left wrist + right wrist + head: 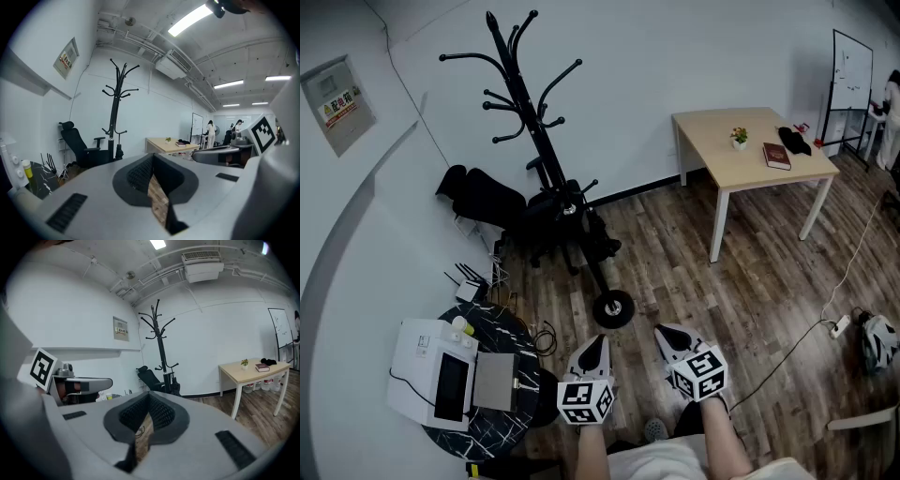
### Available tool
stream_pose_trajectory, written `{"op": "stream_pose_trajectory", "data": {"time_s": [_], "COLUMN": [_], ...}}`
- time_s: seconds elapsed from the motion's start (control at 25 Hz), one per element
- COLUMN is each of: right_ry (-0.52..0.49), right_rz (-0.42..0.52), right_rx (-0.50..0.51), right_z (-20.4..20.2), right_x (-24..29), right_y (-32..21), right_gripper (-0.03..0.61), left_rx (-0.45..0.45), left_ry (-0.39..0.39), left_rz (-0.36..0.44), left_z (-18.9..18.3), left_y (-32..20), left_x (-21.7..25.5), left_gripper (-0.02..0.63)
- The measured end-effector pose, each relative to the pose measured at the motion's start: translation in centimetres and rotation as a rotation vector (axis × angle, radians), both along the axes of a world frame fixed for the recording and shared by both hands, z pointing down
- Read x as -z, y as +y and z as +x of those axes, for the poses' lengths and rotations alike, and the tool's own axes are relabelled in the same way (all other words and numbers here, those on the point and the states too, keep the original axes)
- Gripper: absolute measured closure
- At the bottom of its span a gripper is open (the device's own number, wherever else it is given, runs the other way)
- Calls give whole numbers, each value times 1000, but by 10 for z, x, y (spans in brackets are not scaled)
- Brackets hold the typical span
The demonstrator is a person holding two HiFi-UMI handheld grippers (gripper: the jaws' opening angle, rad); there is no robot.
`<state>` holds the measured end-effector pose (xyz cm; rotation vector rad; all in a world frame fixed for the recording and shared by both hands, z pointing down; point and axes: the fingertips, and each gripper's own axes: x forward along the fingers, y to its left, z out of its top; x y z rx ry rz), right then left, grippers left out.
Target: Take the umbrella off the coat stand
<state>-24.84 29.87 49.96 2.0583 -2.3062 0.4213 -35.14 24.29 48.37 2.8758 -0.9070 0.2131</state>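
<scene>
The black coat stand (525, 112) rises by the white wall, and its round base (612, 307) sits on the wood floor just ahead of me. A short, folded black umbrella (600, 234) hangs low on the pole; it also shows in the left gripper view (119, 151) and the right gripper view (176, 384). My left gripper (596, 345) and right gripper (668, 336) are held side by side near my body, well short of the stand. Both are shut with nothing between the jaws.
A black office chair (483, 195) stands left of the coat stand. A round dark table (502, 422) with a white device is at my near left. A wooden table (750, 141) with a plant and a book stands at the right, and a cable with a power strip (839, 325) lies on the floor.
</scene>
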Motion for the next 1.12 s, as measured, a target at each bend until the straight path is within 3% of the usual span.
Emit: {"op": "stream_pose_trajectory", "data": {"time_s": [0.8, 1.12], "right_ry": [-35, 25], "right_rz": [44, 27], "right_rx": [44, 123], "right_z": [-6, 0], "right_x": [1, 8], "right_y": [-16, -50], "right_gripper": [569, 509], "left_rx": [-33, -35], "left_ry": [44, 61], "left_rz": [16, 26], "left_z": [2, 22], "left_y": [-13, -40], "left_x": [1, 9], "left_gripper": [591, 588]}}
